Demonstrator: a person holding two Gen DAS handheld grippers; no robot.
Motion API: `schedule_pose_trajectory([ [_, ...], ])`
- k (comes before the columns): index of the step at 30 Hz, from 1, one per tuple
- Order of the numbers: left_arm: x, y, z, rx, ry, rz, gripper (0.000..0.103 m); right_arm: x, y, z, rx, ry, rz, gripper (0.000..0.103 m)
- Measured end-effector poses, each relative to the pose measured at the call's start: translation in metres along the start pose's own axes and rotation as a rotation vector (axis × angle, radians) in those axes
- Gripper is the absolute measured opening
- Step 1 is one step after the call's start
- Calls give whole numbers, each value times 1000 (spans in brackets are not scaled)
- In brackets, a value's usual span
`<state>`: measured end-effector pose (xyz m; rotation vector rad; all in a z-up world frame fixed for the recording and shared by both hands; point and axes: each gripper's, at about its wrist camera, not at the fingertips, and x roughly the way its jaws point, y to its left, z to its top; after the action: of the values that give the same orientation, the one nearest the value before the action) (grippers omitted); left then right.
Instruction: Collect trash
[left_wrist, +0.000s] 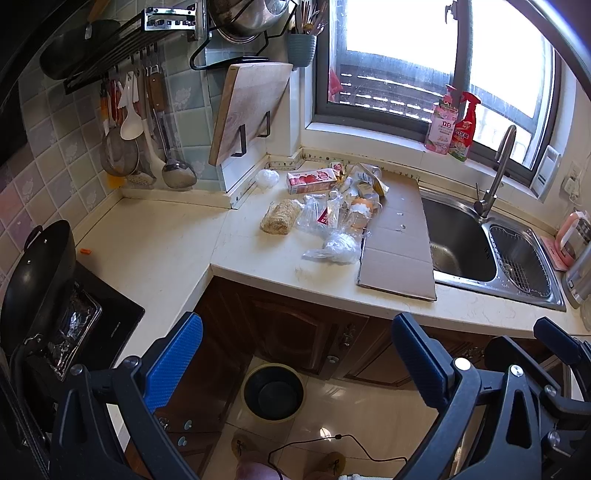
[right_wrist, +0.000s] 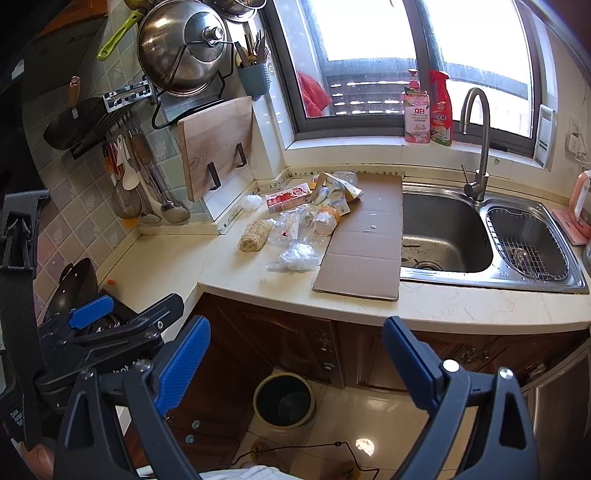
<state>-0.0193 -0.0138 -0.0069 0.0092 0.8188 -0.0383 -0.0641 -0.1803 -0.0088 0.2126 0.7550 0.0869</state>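
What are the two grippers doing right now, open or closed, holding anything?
Left gripper: open, holding nothing.
Right gripper: open, holding nothing.

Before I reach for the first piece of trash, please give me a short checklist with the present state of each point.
1. Left claw open and empty: ok.
2. Right claw open and empty: ok.
3. Trash pile in plain sight on the counter: ok.
4. Bin on the floor open, nothing over it: ok.
5. Cardboard sheet lying wholly on the counter: not ok, its edge overhangs the sink.
6. Pile contents dry: cannot tell.
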Motion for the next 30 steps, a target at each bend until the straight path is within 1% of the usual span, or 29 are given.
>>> schedule_pose_trajectory([
  [10, -3, 2, -3, -4, -4, 7, 101, -3, -2, 1, -8, -2, 20, 92],
  [16, -10, -1, -8, 0, -24, 28, 101, -6, -5, 1, -15, -13, 37, 89],
  [20, -11, -2, -8, -2, -24, 36, 101, -7, -8, 2, -25, -12, 44, 87],
  [23, -12, -6, -9, -8, -21, 52, 101, -6, -10, 3, -40, -6, 54, 84],
  [30, -10, -20, -13, -31, -5, 78, 101, -3, -18, 6, -66, 12, 76, 83],
])
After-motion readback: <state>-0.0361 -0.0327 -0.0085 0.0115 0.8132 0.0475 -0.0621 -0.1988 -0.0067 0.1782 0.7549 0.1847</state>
